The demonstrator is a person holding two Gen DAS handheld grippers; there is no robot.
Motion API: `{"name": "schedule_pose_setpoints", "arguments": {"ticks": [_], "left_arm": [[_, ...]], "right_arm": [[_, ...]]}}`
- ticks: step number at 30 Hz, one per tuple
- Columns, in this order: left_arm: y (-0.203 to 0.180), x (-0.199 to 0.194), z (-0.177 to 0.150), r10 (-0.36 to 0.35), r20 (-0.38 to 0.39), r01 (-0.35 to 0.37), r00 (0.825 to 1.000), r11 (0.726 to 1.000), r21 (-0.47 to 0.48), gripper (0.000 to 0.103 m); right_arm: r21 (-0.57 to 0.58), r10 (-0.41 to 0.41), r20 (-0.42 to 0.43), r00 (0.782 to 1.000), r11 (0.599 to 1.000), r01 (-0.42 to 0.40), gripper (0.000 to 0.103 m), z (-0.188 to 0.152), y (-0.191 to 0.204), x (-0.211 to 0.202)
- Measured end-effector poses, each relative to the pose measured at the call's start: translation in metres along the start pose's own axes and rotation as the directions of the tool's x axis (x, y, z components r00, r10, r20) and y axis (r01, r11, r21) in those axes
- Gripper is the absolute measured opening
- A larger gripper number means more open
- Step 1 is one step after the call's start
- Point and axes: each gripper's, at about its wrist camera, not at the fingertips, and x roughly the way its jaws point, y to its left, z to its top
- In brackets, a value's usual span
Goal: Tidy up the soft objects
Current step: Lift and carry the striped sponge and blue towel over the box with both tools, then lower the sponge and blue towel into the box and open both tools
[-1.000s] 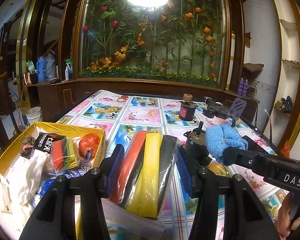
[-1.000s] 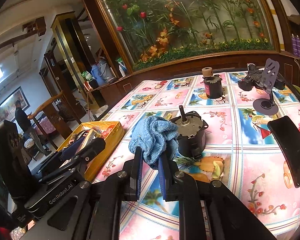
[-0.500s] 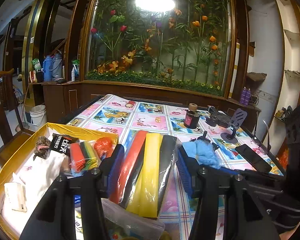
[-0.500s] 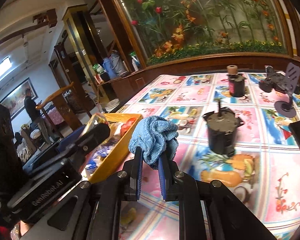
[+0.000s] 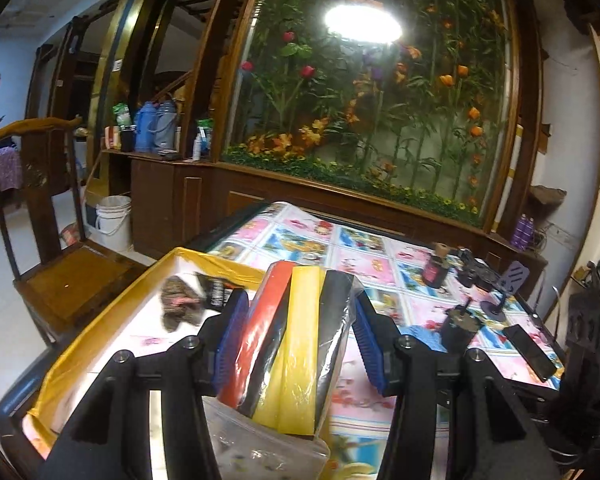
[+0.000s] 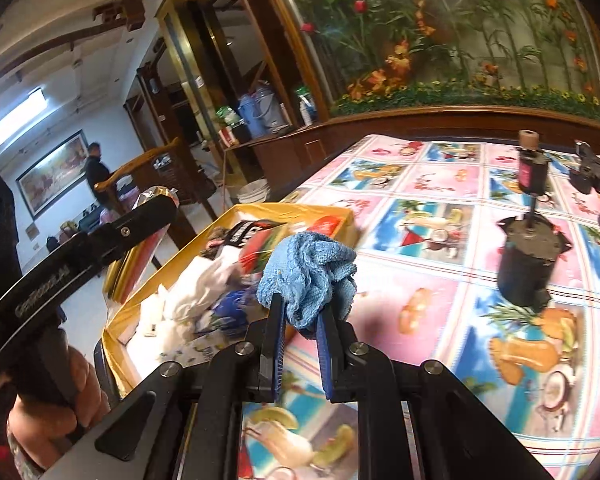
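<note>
My left gripper (image 5: 298, 336) is shut on a clear plastic bag of red, yellow and black sponge strips (image 5: 300, 344), held above the right edge of the yellow box (image 5: 100, 332). Inside that box lie a dark knitted piece (image 5: 178, 306) and a black packet (image 5: 218, 292). My right gripper (image 6: 300, 320) is shut on a crumpled blue cloth (image 6: 306, 272), just right of the yellow box (image 6: 140, 300), which holds white cloth (image 6: 204, 288), a red packet and blue items. The left gripper's body (image 6: 80, 248) shows at the left of the right wrist view, with a hand (image 6: 44, 412) below it.
The flowered tablecloth (image 6: 440, 280) carries a black motor (image 6: 528, 264), a dark bottle (image 6: 532, 168), a black phone stand (image 5: 500, 296) and a phone (image 5: 528, 352). A wooden chair (image 5: 60, 264) and a white bucket (image 5: 114, 222) stand left of the table. A person (image 6: 96, 176) stands far off.
Both grippers have moved left toward the yellow box, each keeping its grip. The motor and bottle now sit further right in both views; the box is closer under both.
</note>
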Motion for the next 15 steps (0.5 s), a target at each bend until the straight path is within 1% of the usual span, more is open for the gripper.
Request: {"name": "schedule_pose_setpoints", "arguments": {"ticks": [4,7,11,15], "left_arm": [[0.033,-0.001,-0.002,0.064,-0.011,-0.064,0.998,0.997,-0.039,0.051],[0.050,0.000,-0.006,0.096,-0.027,-0.098,0.995,0.994,-0.053,0.051],[0.065,0.002,-0.017,0.125,-0.059,-0.127,0.990,0.991,-0.045,0.051],[0.075,0.007,-0.028,0.134,-0.100,-0.139,0.986,0.990,-0.041,0.051]], "right_arm": [[-0.015,0.022,-0.017,1.000,1.000,-0.023,0.016,-0.001,0.015,0.012],[-0.021,0.033,-0.030,0.999,0.999,-0.034,0.016,-0.001,0.024,0.022],[-0.026,0.060,-0.053,0.997,0.998,-0.061,0.016,-0.001,0.038,0.037],[-0.057,0.079,-0.083,0.993,0.995,-0.083,0.016,-0.004,0.057,0.052]]}}
